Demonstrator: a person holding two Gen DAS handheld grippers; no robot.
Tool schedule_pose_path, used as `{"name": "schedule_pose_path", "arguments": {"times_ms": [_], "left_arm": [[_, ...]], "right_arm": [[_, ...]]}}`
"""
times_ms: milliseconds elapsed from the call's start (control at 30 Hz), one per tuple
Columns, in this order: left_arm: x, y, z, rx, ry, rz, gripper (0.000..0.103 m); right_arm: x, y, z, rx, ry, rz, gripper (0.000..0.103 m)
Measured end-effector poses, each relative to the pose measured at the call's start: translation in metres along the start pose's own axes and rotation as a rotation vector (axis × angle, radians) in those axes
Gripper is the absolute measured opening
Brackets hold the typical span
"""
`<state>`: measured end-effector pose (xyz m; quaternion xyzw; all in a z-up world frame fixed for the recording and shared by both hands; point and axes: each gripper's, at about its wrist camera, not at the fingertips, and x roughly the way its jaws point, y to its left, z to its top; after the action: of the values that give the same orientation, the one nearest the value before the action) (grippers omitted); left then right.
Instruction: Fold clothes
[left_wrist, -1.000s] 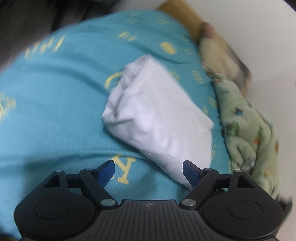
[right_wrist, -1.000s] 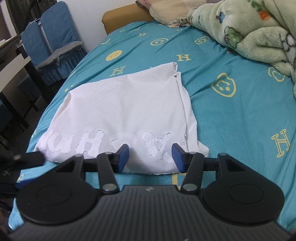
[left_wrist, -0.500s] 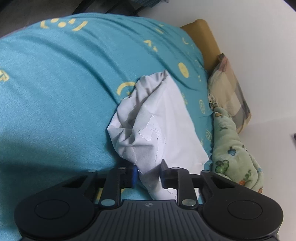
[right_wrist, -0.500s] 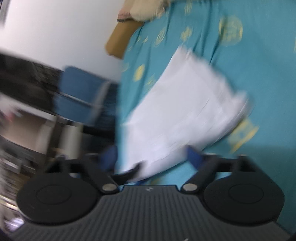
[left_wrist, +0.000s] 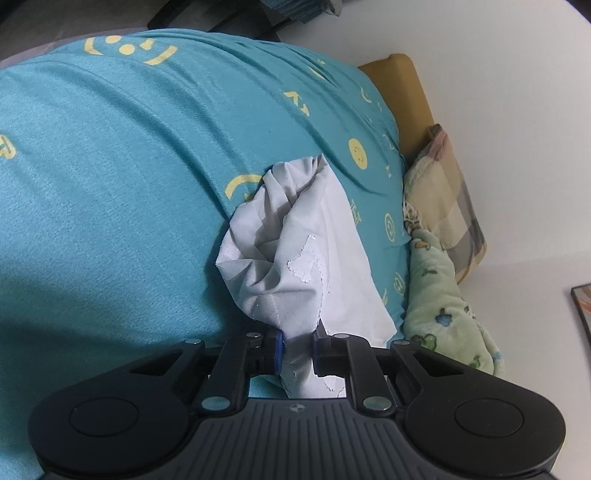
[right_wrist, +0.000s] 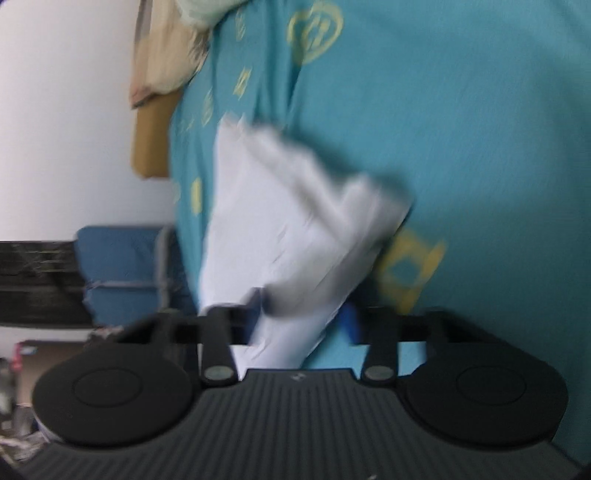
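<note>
A white garment (left_wrist: 295, 254) with a cracked white print lies partly lifted on the teal bedsheet (left_wrist: 110, 184). My left gripper (left_wrist: 297, 350) is shut on a bunched corner of it, and the cloth hangs in folds from the jaws. In the blurred right wrist view the same white garment (right_wrist: 288, 229) runs between the jaws of my right gripper (right_wrist: 303, 321), which stand part-way closed around its near edge; the blur hides whether they pinch it.
A green fleece blanket (left_wrist: 443, 306) and a plaid pillow (left_wrist: 443, 199) lie by the brown headboard (left_wrist: 402, 96) and white wall. A blue chair (right_wrist: 118, 273) and dark furniture stand beside the bed.
My left gripper closed on the garment's corner and lifted it. My right gripper swung round sideways and its jaws narrowed around the garment's edge.
</note>
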<state>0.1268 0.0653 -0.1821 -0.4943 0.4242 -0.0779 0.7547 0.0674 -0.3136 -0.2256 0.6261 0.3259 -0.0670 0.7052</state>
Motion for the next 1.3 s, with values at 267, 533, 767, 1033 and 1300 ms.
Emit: {"name": "schedule_pose_path", "arguments": {"times_ms": [267, 533, 767, 1033, 1300], "left_arm": [[-0.019, -0.019, -0.004, 0.052, 0.01, -0.011, 0.014], [-0.071, -0.108, -0.044, 0.199, 0.135, -0.064, 0.014], [-0.079, -0.207, -0.115, 0.376, 0.241, -0.115, 0.014], [0.012, -0.338, -0.186, 0.501, 0.322, -0.173, 0.014], [0.085, -0.523, -0.248, 0.653, 0.268, -0.526, 0.014]], "right_arm": [[-0.039, 0.029, -0.017, -0.181, -0.098, 0.045, 0.015], [-0.166, 0.057, -0.022, -0.315, -0.245, 0.102, 0.014], [-0.266, 0.054, 0.028, -0.283, -0.324, 0.144, 0.014], [-0.32, 0.076, 0.153, -0.306, -0.393, 0.067, 0.015], [-0.413, 0.17, 0.262, -0.584, -0.752, 0.142, 0.015]]}}
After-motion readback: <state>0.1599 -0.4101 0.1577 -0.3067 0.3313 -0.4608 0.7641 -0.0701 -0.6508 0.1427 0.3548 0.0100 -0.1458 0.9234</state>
